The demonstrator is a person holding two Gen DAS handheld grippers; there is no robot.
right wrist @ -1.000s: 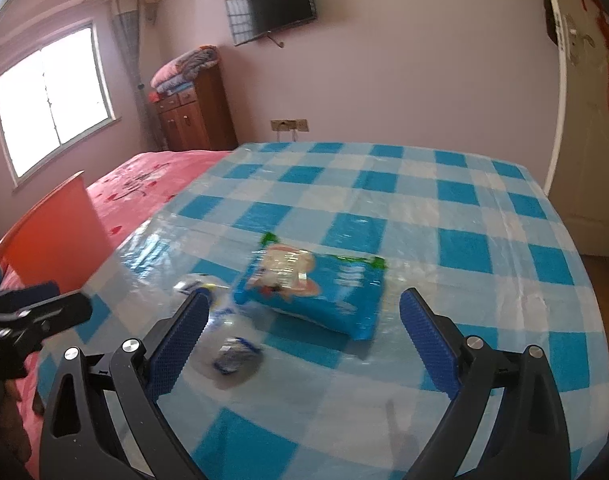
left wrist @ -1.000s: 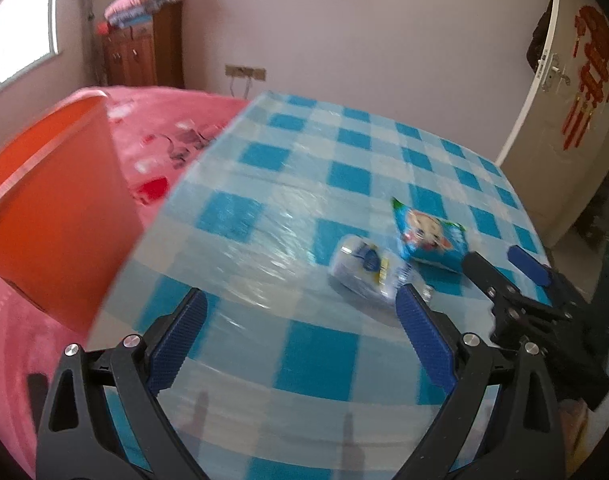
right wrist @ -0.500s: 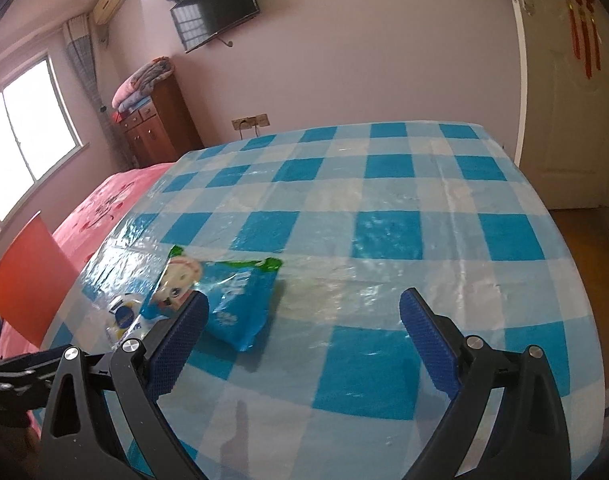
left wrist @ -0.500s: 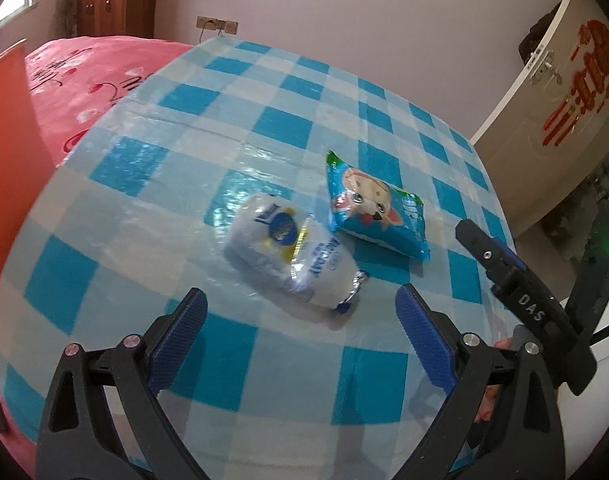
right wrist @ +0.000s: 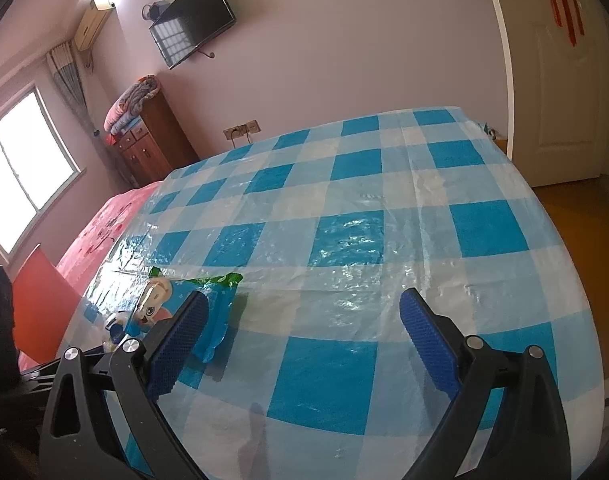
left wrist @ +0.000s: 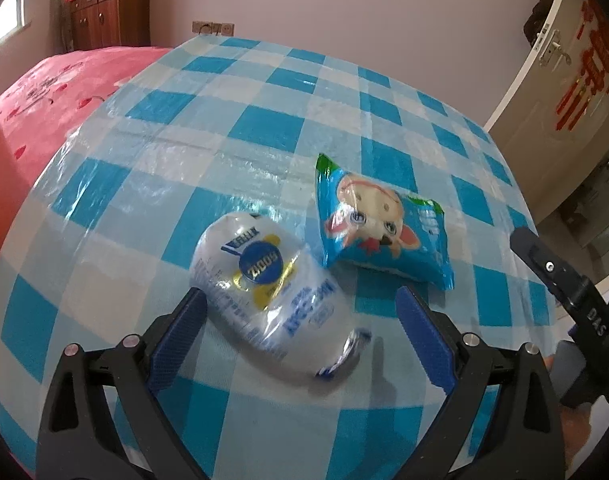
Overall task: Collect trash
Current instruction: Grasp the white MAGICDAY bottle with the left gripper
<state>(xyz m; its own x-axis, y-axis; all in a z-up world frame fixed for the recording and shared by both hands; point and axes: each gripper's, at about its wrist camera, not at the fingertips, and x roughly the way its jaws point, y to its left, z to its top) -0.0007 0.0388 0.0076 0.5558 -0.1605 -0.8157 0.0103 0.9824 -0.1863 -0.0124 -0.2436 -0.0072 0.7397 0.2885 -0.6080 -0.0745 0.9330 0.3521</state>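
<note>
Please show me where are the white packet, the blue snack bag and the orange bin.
white packet (left wrist: 264, 300): left wrist view, on its clear wrapper below the round blue label.
blue snack bag (left wrist: 378, 224): left wrist view, on the cartoon face.
orange bin (right wrist: 40, 300): right wrist view, on its side wall.

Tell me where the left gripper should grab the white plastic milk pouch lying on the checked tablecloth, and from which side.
Grip the white plastic milk pouch across its plump middle, coming from the near side, where the open left gripper already straddles it. It lies flat, its long axis running diagonally away, so the fingers close on its long sides. Avoid the crimped end: it would probably slip. The blue cartoon snack bag lies beside it, seemingly apart.
</note>
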